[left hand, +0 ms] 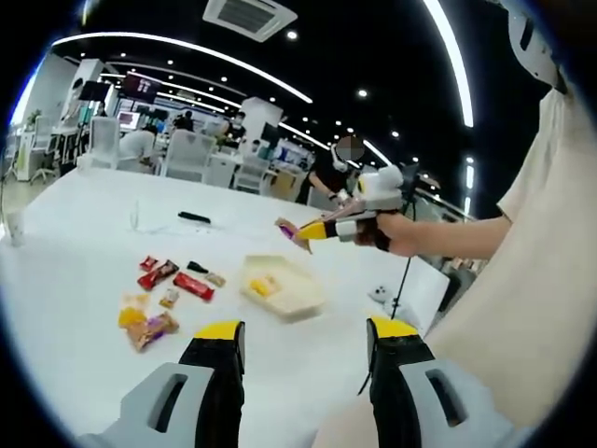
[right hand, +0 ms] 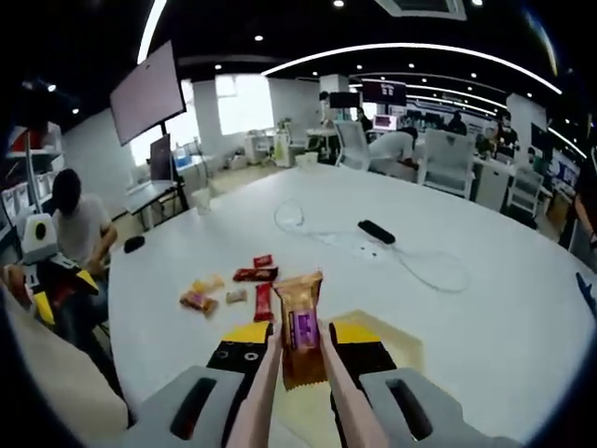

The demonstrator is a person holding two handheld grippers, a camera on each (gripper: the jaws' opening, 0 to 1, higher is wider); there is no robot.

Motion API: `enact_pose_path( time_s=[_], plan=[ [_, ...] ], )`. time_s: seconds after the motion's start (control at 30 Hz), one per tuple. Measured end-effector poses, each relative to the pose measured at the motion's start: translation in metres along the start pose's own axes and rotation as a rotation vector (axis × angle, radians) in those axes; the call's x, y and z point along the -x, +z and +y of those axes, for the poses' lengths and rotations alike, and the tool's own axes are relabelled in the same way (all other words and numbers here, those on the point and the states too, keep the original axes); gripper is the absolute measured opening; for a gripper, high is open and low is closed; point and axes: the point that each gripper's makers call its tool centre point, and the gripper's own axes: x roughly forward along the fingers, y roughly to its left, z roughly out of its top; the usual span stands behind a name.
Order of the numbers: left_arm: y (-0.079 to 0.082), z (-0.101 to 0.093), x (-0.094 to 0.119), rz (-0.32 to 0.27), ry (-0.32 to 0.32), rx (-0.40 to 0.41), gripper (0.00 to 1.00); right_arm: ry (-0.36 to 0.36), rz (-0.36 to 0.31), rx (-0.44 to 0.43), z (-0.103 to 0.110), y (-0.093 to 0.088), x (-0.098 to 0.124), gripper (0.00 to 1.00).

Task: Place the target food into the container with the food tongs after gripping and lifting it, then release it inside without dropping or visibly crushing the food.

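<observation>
**Snack packet held in tongs above the container**

The right gripper [right hand: 297,359] is clamped on the tongs [right hand: 270,392], which pinch the snack packet [right hand: 300,327] over the container [left hand: 280,287] on the white counter [right hand: 466,308]. The left gripper [left hand: 303,359] has its jaws apart, empty.

Orange-purple snack packet [right hand: 300,329] upright, pinched in tongs [right hand: 297,378] above open container [left hand: 283,289].

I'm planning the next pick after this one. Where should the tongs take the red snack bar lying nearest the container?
Grip the red snack bar across its narrow width at mid-length, coming down from above. It lies flat on the white table, long and slim, apart from its neighbours, so the long sides look open to the tongs.
</observation>
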Motion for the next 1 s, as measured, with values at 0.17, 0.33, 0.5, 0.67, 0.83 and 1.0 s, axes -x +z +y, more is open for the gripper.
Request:
enact_pose_path(
  time_s=[0.17, 0.33, 0.5, 0.67, 0.83, 1.0],
  plan=[
    [0.000, -0.001, -0.001, -0.001, 0.000, 0.002, 0.52, -0.004, 0.003, 0.000, -0.006, -0.003, 0.000, 0.22],
    [0.000, -0.001, -0.002, 0.003, -0.001, 0.001, 0.51, -0.007, 0.002, -0.007, -0.009, -0.005, 0.000, 0.22],
    [0.002, -0.001, -0.003, 0.001, -0.001, 0.000, 0.51, -0.010, 0.008, -0.007, -0.011, -0.007, 0.000, 0.22],
    [0.001, 0.000, -0.003, -0.001, -0.001, 0.000, 0.51, -0.008, 0.011, -0.005, -0.010, -0.008, 0.000, 0.22],
    [0.001, 0.000, -0.003, -0.002, -0.002, 0.001, 0.51, -0.013, 0.010, 0.004, -0.012, -0.005, 0.000, 0.23],
    [0.002, -0.001, -0.001, -0.005, 0.000, 0.000, 0.51, -0.013, 0.006, 0.007, -0.011, -0.002, -0.001, 0.23]
  ],
)
